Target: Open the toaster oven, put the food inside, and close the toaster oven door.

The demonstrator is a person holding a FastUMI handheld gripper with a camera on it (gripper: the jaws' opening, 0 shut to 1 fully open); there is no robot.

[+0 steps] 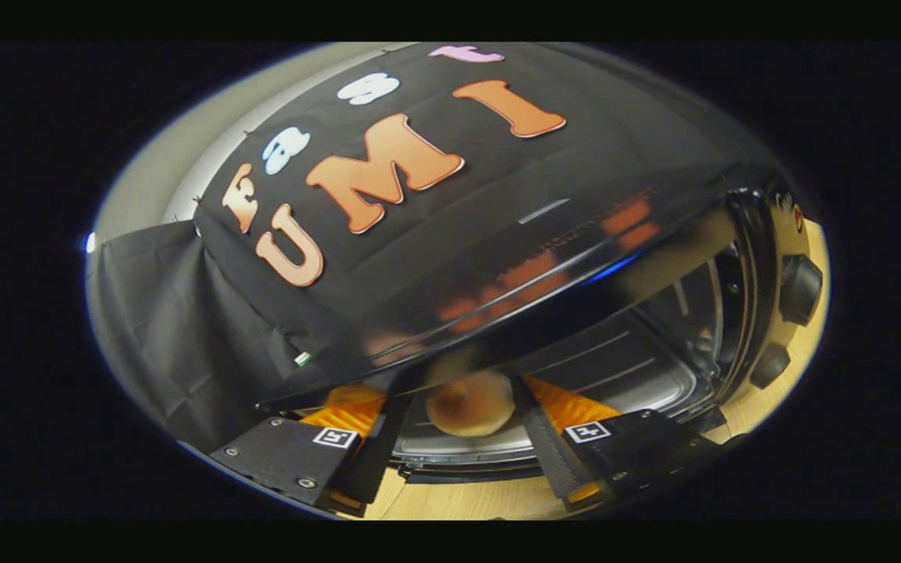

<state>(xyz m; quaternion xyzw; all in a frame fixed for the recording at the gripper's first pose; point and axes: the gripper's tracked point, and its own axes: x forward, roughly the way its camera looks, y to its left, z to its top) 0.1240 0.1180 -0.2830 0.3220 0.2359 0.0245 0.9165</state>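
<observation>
The round bun (470,403) lies inside the toaster oven (654,344), between the spread-apart fingers of the empty tool (458,434).

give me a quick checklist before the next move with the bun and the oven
1. Bun between the fingers: ok, it sits between them at their tips.
2. Both fingers pressing on the bun: cannot tell, contact at the tips is not clear.
3. Oven open: ok, the cavity and its tray are visible behind the bun.
4. Bun resting on the tray: cannot tell, its underside is hidden.
5. Door position: cannot tell, it cannot be made out near the front edge.
6. Knobs away from the gripper: ok, they sit off to the side on the oven's panel.
</observation>
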